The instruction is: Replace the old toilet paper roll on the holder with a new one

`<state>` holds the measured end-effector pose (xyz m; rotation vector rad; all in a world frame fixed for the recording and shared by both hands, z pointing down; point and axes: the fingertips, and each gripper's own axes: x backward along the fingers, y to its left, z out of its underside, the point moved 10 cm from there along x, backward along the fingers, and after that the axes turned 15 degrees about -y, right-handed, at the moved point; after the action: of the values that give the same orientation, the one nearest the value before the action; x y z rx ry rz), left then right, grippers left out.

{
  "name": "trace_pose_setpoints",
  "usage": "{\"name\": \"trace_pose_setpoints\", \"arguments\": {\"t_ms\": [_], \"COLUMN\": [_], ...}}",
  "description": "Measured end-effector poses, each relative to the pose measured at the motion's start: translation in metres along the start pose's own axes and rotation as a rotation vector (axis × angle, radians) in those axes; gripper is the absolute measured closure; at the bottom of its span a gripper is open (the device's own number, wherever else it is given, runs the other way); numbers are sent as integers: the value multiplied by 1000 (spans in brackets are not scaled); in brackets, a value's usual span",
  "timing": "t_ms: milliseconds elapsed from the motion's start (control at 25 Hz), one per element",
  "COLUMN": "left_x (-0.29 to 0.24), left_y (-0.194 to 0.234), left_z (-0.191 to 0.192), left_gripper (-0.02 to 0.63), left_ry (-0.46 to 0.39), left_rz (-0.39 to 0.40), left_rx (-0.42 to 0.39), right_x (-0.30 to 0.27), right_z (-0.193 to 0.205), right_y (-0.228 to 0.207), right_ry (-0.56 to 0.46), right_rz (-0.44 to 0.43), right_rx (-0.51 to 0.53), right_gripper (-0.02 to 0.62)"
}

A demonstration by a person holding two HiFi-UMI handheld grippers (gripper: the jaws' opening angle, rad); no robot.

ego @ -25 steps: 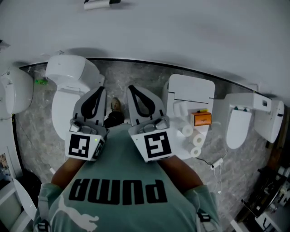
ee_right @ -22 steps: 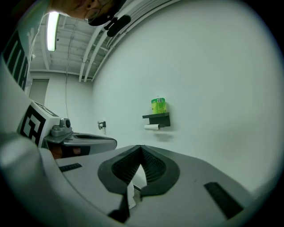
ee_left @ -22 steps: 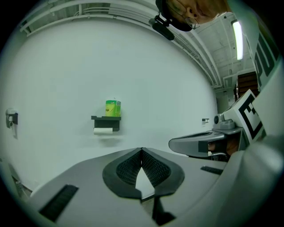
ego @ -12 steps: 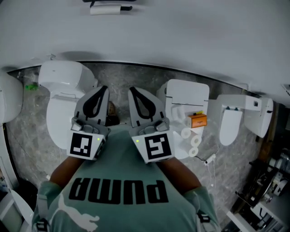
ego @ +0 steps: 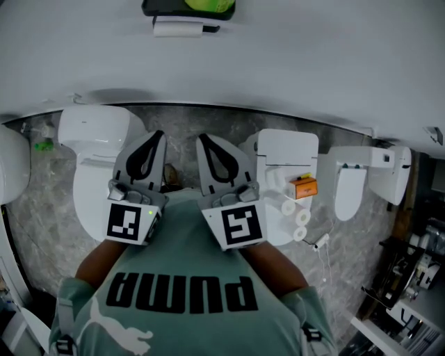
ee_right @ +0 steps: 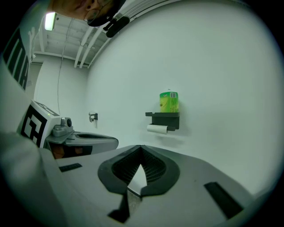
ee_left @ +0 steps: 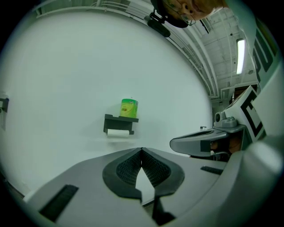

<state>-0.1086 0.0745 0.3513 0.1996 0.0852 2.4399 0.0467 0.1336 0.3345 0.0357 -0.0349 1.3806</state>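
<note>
A black wall holder [ego: 186,10] hangs at the top of the head view, with a thin white old roll [ego: 178,29] under it and a green container [ego: 205,4] on its shelf. Both gripper views show the holder [ee_left: 120,120] [ee_right: 165,117], the roll [ee_left: 118,132] [ee_right: 157,128] and the container [ee_left: 129,107] [ee_right: 168,102] well ahead on the white wall. My left gripper [ego: 157,133] [ee_left: 141,150] and right gripper [ego: 201,138] [ee_right: 140,147] are side by side, both shut and empty, pointing at the wall. Several new rolls [ego: 295,209] lie on a toilet lid at right.
A toilet [ego: 94,149] stands at the left and a square-lidded one [ego: 286,149] at the right, with an orange box [ego: 304,186] on it. Another toilet [ego: 348,188] is further right. Grey marble floor [ego: 195,122] lies between them. A small wall fitting [ee_right: 92,116] is left of the holder.
The wall holder has come further down into the head view, and its green container now shows. The toilets have drifted slightly. Both grippers keep their pose, shut.
</note>
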Motion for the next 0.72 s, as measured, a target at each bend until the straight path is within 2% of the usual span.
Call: {"name": "trace_pose_setpoints", "arguments": {"t_ms": [720], "left_x": [26], "left_y": [67], "left_z": [-10], "left_gripper": [603], "left_ry": [-43], "left_rz": [18], "left_rx": [10], "right_x": [-43], "right_z": [2], "right_y": [57], "right_ry": [9], "right_rz": [4], "right_rx": [35], "right_gripper": [591]}}
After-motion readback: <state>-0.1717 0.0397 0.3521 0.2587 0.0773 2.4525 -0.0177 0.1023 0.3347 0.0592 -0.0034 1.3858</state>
